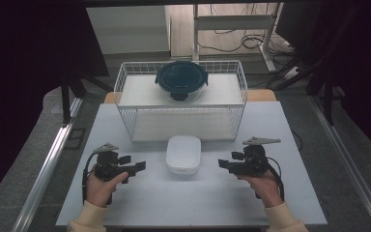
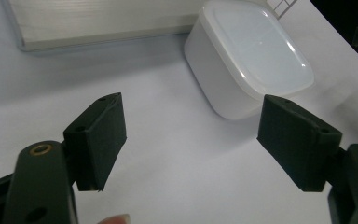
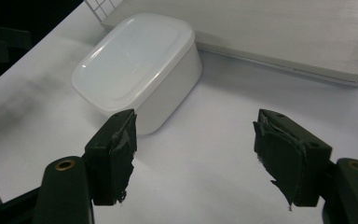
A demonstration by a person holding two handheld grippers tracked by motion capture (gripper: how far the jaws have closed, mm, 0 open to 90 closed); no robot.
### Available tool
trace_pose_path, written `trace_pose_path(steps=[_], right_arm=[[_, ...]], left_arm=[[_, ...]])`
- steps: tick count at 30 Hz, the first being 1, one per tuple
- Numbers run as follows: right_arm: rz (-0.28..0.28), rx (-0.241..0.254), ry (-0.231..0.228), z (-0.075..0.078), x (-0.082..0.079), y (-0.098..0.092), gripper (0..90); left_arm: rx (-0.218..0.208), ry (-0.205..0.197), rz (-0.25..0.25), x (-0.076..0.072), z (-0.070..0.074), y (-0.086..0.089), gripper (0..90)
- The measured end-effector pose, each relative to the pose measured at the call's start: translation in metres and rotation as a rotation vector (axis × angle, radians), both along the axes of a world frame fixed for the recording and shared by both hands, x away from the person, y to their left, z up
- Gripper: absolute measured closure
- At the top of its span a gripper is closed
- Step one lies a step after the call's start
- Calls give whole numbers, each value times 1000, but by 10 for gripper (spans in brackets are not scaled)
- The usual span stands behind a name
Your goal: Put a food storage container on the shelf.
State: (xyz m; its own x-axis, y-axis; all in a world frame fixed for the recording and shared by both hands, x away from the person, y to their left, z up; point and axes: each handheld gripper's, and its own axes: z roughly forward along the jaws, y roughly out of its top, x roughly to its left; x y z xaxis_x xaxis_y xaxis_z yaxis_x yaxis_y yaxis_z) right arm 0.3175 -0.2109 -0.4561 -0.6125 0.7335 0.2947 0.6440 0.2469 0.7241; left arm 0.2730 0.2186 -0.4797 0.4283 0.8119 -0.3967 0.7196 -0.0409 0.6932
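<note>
Centrally on the table (image 1: 140,203), just before the wire basket (image 1: 125,84): white lidded box (image 1: 183,154), long axis front-to-back, flanked equally by left gripper (image 1: 139,166) and right gripper (image 1: 221,164), both spread, pinching nothing.

Table (image 1: 212,193) brightly lit from above, dark surroundings at frame sides; soft glare on white box lid (image 2: 261,46); near jaws slightly blurred.

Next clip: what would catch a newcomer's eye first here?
Probably the white lidded box at the middle of the table, flanked by the left gripper and right gripper, both open and pointing at it. Behind it a white wire basket holds a round container with a dark lid.
</note>
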Motion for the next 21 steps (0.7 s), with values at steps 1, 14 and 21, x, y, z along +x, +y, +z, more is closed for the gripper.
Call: trace_pose_path(steps=[1,14,21], right_arm=[[0,0,0,0,0,0,297],[31,56,41,9,9,35,323],[27,87,94,5,26,48,337]], left_arm=[[0,0,0,0,0,0,233],[-93,51,-60,28,19,-22,284],[-111,97,-77,48,19,-33,299]])
